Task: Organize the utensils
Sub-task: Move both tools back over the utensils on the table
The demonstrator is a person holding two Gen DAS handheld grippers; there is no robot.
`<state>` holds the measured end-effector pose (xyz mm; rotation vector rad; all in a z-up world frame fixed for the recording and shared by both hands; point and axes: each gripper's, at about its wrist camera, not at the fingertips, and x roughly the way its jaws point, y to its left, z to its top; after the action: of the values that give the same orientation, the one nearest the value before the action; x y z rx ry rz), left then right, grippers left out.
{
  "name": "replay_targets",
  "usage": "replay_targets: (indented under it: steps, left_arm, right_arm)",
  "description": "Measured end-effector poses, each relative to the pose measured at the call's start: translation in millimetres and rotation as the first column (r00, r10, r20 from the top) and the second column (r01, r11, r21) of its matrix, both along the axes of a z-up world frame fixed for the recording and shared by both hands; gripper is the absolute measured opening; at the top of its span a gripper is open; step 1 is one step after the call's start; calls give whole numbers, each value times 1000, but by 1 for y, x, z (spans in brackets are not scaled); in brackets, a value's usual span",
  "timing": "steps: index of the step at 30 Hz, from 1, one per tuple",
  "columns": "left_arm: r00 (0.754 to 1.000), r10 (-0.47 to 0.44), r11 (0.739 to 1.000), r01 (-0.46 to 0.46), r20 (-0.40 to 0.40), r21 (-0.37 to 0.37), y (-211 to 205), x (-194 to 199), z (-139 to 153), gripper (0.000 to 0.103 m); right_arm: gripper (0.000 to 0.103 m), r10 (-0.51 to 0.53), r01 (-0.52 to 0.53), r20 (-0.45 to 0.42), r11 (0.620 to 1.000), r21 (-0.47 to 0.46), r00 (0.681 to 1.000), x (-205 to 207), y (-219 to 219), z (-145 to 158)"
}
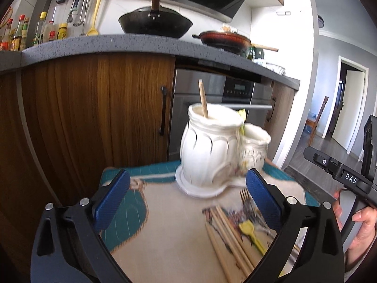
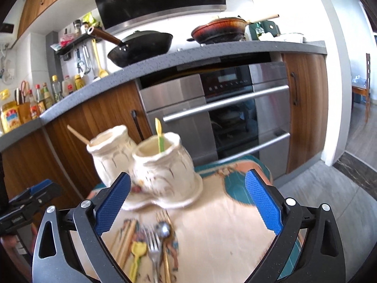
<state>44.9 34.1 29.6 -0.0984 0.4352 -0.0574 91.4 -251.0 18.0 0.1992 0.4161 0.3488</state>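
Both grippers, L (image 1: 188, 195) and R (image 2: 187, 195), spread wide, nothing pinched. One chopstick (image 1: 203, 99) in big jar (image 1: 209, 146), yellow spoon (image 2: 159, 135) in small jar (image 2: 162, 169). Rest — chopsticks (image 1: 226, 233), forks (image 2: 153, 243) — loose at counter's near edge, prob. next pick.

i see a small table (image 2: 226, 231) covered by a beige and teal patterned cloth (image 1: 132, 212). on it a white two-jar holder (image 2: 162, 176) stands at the far side; nearer me, loose chopsticks (image 1: 226, 233), forks (image 2: 153, 243), a spoon (image 2: 164, 230) and a yellow utensil (image 1: 249, 232) lie together.
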Motion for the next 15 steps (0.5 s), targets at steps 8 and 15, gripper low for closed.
replay_targets:
  steps: [8,15]
  left_arm:
    - [994,-15,1000,18,-110,24,-10,-14,-24,97]
    - [985,-18,996,32,-173,81,-24,-18,-40,97]
  right_arm:
    - [97,-23,22,-62,1000,-10,998,-17,-10,-17]
    - [97,-25,25,-111,1000,0,993,-22,-16,-26]
